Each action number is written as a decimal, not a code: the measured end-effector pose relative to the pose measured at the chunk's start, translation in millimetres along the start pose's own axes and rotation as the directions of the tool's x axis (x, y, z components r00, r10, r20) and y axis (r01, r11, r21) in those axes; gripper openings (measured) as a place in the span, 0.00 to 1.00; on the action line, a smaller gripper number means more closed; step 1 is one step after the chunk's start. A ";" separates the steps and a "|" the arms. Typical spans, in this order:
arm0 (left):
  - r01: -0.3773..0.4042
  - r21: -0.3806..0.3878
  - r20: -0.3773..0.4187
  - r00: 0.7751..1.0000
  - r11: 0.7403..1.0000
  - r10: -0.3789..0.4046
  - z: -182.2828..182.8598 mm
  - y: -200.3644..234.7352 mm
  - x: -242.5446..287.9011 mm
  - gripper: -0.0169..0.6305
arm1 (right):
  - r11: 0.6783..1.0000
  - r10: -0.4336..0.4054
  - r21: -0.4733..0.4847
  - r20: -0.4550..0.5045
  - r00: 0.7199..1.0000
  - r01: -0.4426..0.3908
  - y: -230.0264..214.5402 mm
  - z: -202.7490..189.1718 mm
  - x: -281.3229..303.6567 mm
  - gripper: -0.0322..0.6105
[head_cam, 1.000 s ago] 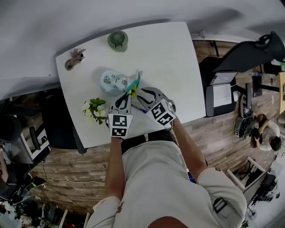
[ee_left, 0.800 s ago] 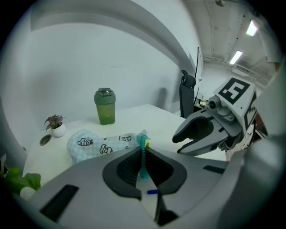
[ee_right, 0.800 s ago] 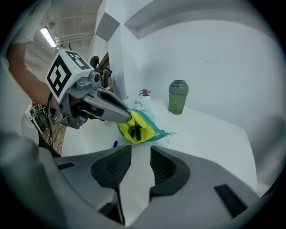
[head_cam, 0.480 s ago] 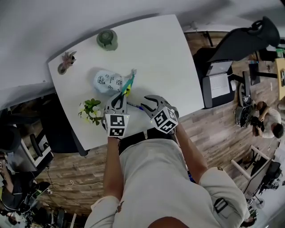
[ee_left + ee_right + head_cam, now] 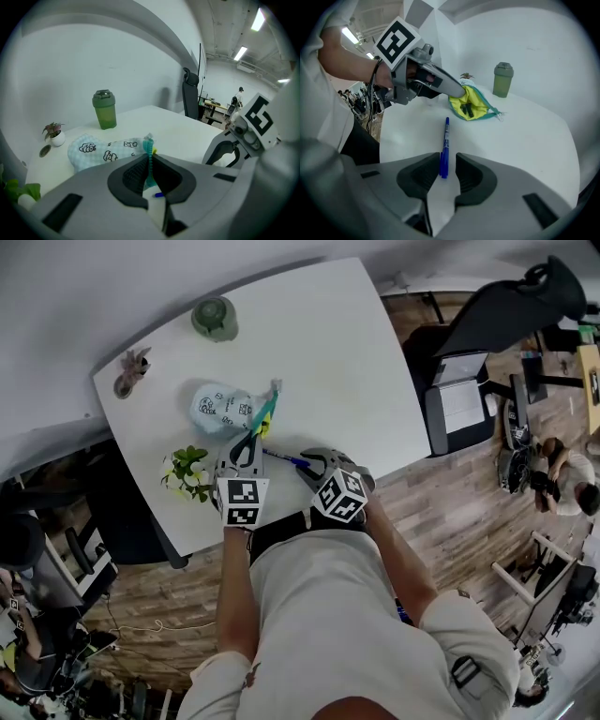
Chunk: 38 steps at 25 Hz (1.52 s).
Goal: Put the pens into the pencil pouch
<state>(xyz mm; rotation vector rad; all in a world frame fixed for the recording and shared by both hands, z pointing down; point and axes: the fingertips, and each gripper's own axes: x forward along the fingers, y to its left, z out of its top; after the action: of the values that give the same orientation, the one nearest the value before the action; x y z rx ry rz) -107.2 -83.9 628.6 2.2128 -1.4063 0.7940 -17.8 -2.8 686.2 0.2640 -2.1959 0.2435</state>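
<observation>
Currently: right gripper (image 5: 443, 174), jaws narrow after just closing further, is straddling the rear end of the blue pen (image 5: 446, 140) without pinching it yet. It is probably needing a centred, level squeeze before lifting. The pen is lying on the table (image 5: 534, 140) near the pencil pouch (image 5: 472, 106), tip toward its mouth. Left gripper (image 5: 151, 173) is clamping the pouch's zip edge.

A white square table (image 5: 356, 352) fills the middle of the head view. A plain pale wall (image 5: 84, 296) backs it from 9 to 12 o'clock. Wood-plank floor (image 5: 450, 512) runs from 3 to 7 o'clock. A black office chair (image 5: 511, 310) stands at 2 o'clock and another dark chair (image 5: 131, 512) at 9 o'clock. In the left gripper view, ceiling strip lights (image 5: 258, 19) glow at 1 o'clock.
</observation>
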 end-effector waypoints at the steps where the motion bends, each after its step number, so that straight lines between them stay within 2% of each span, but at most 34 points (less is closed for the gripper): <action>1: 0.001 -0.002 -0.003 1.000 1.000 -0.001 -1.8 -0.3 -0.2 0.05 | 1.000 0.002 -0.001 -0.006 1.000 -0.002 1.3 -1.5 1.6 0.21; 7: 0.005 0.007 0.000 1.000 1.000 -0.005 -2.2 0.2 -1.5 0.05 | 0.999 -0.002 -0.034 -0.033 0.999 0.001 1.7 -6.6 7.6 0.15; 11: 0.009 0.001 -0.004 1.000 1.000 -0.009 -2.6 0.8 -1.5 0.05 | 0.998 0.019 -0.053 -0.051 0.998 -0.022 0.5 -6.3 6.9 0.15; 17: 0.011 -0.002 0.000 1.000 1.000 -0.011 -1.3 0.3 -0.9 0.05 | 0.999 0.013 -0.042 -0.040 0.999 -0.014 -1.3 -3.7 -7.4 0.15; 29: 0.016 0.004 0.008 1.000 1.000 -0.016 7.8 3.3 0.2 0.05 | 0.996 -0.057 0.060 -0.023 0.998 0.058 -18.7 -20.8 -59.9 0.15; 38: 0.017 -0.008 0.010 1.000 1.000 -0.017 10.4 2.2 -0.4 0.05 | 0.990 -0.102 0.097 0.024 0.994 0.099 -46.1 -3.2 -69.7 0.15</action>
<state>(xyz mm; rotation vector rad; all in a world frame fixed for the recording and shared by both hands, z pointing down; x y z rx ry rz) -106.7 -90.8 620.5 2.2228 -1.3917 0.7712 38.2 -39.1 635.8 0.4329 -2.1954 0.2902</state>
